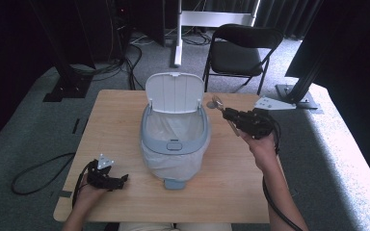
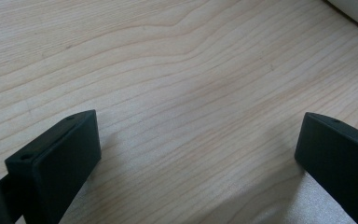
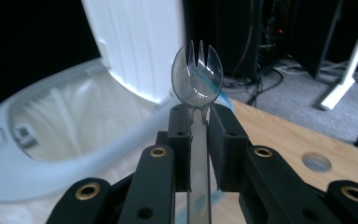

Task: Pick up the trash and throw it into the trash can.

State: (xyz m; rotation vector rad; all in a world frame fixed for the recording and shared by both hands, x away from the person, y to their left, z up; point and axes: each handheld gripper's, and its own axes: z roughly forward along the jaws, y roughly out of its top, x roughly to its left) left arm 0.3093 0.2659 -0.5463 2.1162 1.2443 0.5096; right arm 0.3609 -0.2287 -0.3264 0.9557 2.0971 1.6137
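the right gripper (image 3: 199, 122) pinches a clear plastic spork (image 3: 197, 77), handle along its jaws, just right of the open grey lidded bin (image 1: 150, 137); the left gripper (image 1: 120, 181) rests spread, farther off.

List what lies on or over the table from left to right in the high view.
left gripper with its jaws apart, low on the table → white bin with its lid raised and a clear liner inside → clear plastic spork → right gripper shut on the spork's handle.
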